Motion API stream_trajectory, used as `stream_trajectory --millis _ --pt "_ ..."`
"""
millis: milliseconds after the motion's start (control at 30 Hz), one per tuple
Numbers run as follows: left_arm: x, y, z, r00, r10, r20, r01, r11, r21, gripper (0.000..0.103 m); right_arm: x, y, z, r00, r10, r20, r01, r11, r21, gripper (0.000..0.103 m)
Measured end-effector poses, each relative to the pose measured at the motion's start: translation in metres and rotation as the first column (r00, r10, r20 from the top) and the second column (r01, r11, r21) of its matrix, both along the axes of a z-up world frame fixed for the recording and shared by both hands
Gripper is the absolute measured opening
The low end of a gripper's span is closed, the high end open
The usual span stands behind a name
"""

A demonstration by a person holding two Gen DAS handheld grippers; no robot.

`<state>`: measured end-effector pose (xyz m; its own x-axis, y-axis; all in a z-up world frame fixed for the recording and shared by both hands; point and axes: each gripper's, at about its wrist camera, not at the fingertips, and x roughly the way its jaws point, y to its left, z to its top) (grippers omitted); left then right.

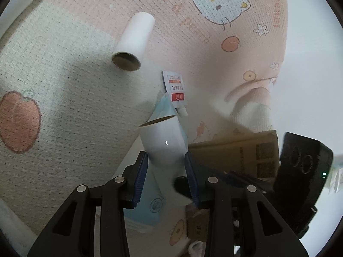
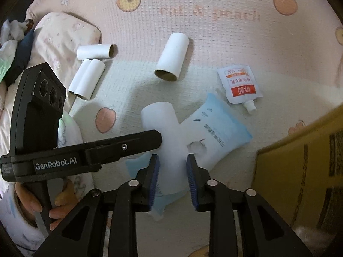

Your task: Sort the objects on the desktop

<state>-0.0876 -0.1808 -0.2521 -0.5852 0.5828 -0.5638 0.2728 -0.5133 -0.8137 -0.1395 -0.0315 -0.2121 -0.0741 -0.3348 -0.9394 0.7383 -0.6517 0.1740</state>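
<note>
cardboard box (image 2: 300, 171) blocks rt side

The setting is a home, most likely a bedroom or a child's sleeping area. The work surface is a soft textured blanket (image 2: 214, 42) printed with a cartoon cat face, peaches and pastel lettering, in pink and cream. A small pillow (image 2: 64, 36) with a matching pastel print lies at its edge. Household leftovers are scattered on the blanket: empty cardboard rolls (image 2: 86, 81), a spouted pouch (image 2: 240, 85) and a light blue packet (image 2: 218, 128). A brown cardboard box (image 2: 300, 171) stands beside the blanket.
</note>
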Motion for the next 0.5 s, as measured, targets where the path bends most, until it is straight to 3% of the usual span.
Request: stream_trajectory --millis 100,267,500 --pt "-0.001 -0.004 -0.006 1.0 0.018 0.01 -0.019 0.999 0.046 0.04 -0.002 -0.003 -0.009 1.0 -0.005 0.018 0.004 1.0 0.007 0.039" --pt "0.0 -0.009 -0.02 0.998 0.035 0.051 -0.043 0.985 0.166 0.046 0.0 -0.003 -0.015 0.999 -0.025 0.022 0.025 0.999 -0.024 0.04" --pt "-0.001 0.004 -0.01 1.0 -0.001 0.025 -0.001 0.998 0.067 0.046 0.013 -0.008 -0.021 1.0 -0.016 0.006 0.016 1.0 -0.018 0.04"
